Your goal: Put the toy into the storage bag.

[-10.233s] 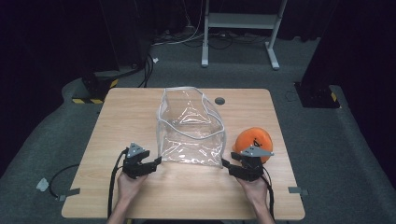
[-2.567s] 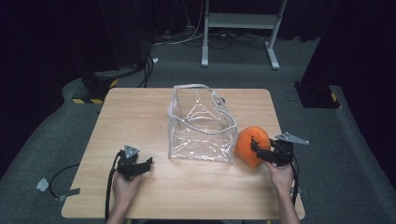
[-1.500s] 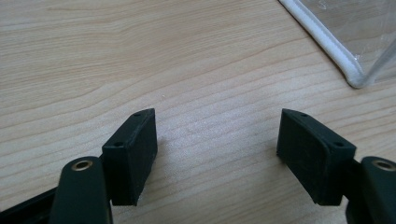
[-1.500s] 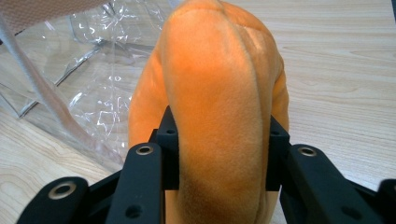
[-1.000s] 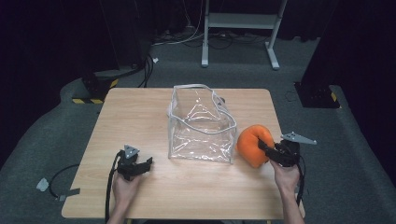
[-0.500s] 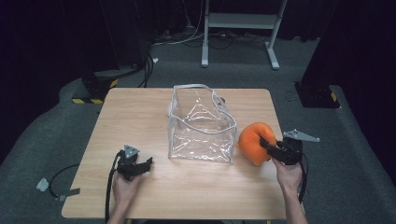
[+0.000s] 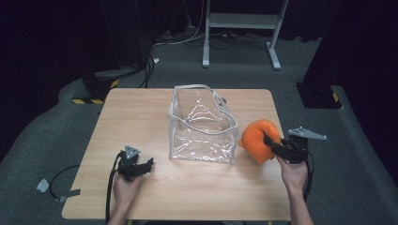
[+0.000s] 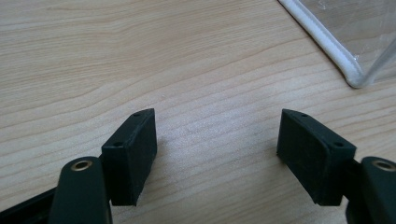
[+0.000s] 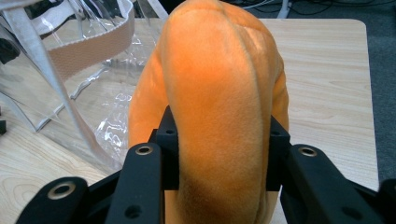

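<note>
Resting across most of the scene is the wooden counter [image 7: 141,117], and standing upright near its middle is the clear plastic bag [image 7: 202,124], mouth open to the top, white-edged rim and strap showing. It looks thin and floppy, likely to buckle or slide if pushed, so its stiffer rim is probably the best place to steady it.

Just right of the bag, close to its side wall, is the orange plush toy [image 7: 256,140]. It seems light and very soft: in the right gripper view the fabric bulges around the pads [image 9: 166,135], so a grip across a thick fold, as now, should hold without slipping. The right tongs [image 7: 272,144] are clamped on the toy from its right side.

Smallest in the high view, the left tongs [image 7: 141,166] lie low on the counter near its front left, well apart from the bag, spread wide with nothing between them.
</note>
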Demonstrator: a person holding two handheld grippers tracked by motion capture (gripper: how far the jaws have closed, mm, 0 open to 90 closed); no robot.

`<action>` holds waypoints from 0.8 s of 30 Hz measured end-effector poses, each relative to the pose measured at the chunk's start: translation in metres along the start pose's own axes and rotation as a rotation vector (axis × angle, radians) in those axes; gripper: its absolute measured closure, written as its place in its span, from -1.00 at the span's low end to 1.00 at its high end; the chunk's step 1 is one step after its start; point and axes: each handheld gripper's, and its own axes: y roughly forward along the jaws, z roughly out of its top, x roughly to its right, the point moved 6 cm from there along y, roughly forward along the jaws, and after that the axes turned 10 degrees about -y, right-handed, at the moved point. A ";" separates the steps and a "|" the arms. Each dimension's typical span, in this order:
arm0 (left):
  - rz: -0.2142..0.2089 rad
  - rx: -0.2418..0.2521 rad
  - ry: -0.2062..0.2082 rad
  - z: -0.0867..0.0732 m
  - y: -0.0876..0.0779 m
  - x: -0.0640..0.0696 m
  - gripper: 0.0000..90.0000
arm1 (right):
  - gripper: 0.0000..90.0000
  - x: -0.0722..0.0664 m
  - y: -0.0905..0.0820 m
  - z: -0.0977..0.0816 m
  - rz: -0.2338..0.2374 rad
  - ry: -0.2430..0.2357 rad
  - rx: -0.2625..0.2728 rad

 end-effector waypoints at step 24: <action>0.000 -0.001 0.001 0.000 0.000 0.000 -0.36 | 0.38 0.002 -0.012 0.019 0.013 0.002 0.026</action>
